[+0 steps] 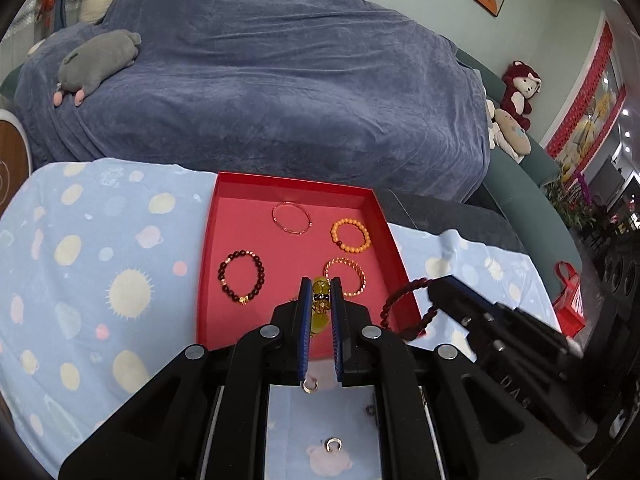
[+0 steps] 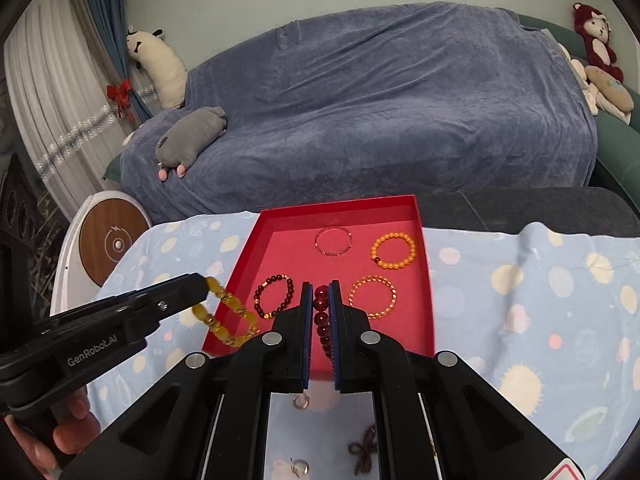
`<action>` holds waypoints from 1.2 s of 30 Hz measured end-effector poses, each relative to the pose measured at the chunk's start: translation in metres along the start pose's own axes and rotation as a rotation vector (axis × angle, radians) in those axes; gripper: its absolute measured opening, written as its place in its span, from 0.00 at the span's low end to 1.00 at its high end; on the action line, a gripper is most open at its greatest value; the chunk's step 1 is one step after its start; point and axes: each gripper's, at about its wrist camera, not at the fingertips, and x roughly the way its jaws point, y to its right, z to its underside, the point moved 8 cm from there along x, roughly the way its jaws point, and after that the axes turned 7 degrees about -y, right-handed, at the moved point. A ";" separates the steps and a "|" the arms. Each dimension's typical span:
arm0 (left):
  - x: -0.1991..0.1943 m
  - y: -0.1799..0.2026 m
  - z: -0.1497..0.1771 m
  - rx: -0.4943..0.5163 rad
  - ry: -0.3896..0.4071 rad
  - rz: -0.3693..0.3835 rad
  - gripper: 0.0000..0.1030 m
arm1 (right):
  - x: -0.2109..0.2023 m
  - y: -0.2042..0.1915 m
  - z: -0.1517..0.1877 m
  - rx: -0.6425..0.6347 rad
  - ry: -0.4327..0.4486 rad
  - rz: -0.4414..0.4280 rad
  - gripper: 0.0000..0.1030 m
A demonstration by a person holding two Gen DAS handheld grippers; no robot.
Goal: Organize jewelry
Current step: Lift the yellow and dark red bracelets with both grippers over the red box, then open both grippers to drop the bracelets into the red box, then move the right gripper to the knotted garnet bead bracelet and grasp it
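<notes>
A red tray (image 1: 304,182) (image 2: 340,205) lies on the spotted blue cloth. In it rest a thin pink bangle (image 1: 291,218) (image 2: 333,241), an orange bead bracelet (image 1: 351,236) (image 2: 393,251), a gold chain bracelet (image 1: 354,270) (image 2: 373,296) and a dark bead bracelet (image 1: 241,278) (image 2: 273,297). My left gripper (image 1: 321,283) is shut on a yellow bead bracelet (image 1: 320,300) (image 2: 228,316) over the tray's near left. My right gripper (image 2: 321,286) is shut on a dark red bead bracelet (image 2: 322,316) (image 1: 412,308) above the tray's near edge.
Two small silver rings (image 1: 310,385) (image 1: 333,445) and a dark tasselled piece (image 2: 362,454) lie on the cloth (image 1: 100,280) near me. Behind the tray stands a sofa under a blue throw (image 1: 260,92) with a grey plush toy (image 1: 100,64). A hand (image 2: 60,436) grips the left gripper's handle.
</notes>
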 end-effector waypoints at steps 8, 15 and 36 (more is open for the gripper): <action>0.061 -0.023 0.010 -0.099 -0.119 0.045 0.09 | 0.058 0.008 0.018 0.066 -0.112 -0.032 0.07; 0.090 -0.050 0.035 -0.055 -0.174 -0.104 0.09 | 0.085 0.029 0.035 0.038 -0.179 0.046 0.08; 0.042 -0.064 0.070 0.007 -0.073 -0.292 0.51 | 0.021 0.049 0.076 0.075 -0.093 0.107 0.37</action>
